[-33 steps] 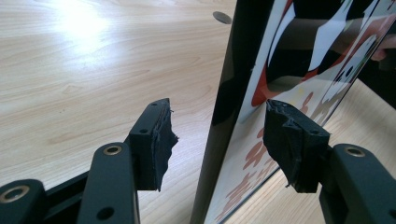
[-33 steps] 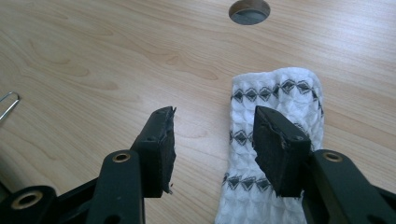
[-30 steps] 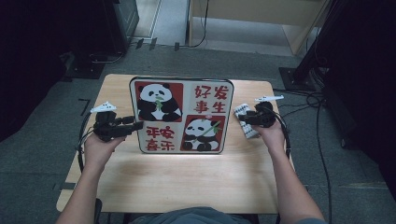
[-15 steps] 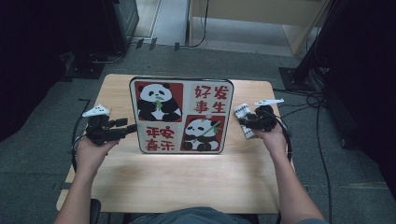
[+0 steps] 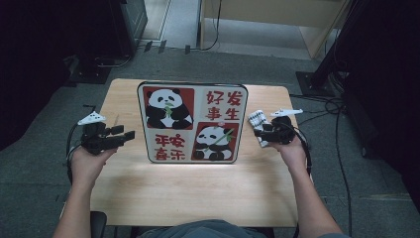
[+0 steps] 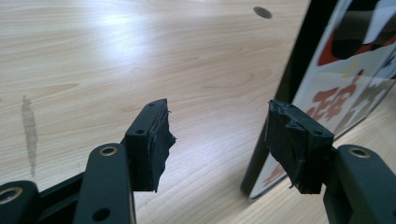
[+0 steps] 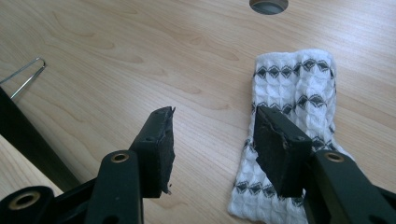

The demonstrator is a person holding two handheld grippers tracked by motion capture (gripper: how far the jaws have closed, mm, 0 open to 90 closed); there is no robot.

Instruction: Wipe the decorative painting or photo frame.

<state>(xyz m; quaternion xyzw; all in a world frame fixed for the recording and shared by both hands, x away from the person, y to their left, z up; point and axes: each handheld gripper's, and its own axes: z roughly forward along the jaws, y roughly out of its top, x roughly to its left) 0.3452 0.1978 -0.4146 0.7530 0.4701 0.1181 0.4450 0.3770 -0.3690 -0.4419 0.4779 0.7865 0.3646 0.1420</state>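
A pale wooden table (image 5: 198,193) stands on grey carpet (image 5: 44,178) — dark furniture and trailing cables (image 5: 346,163) around it.

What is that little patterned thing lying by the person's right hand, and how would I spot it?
Start at the wooden table and find the big panda board in its middle. Just off the board's right edge lies a small folded white cloth with rows of dark diamonds, the one soft, woven thing there.
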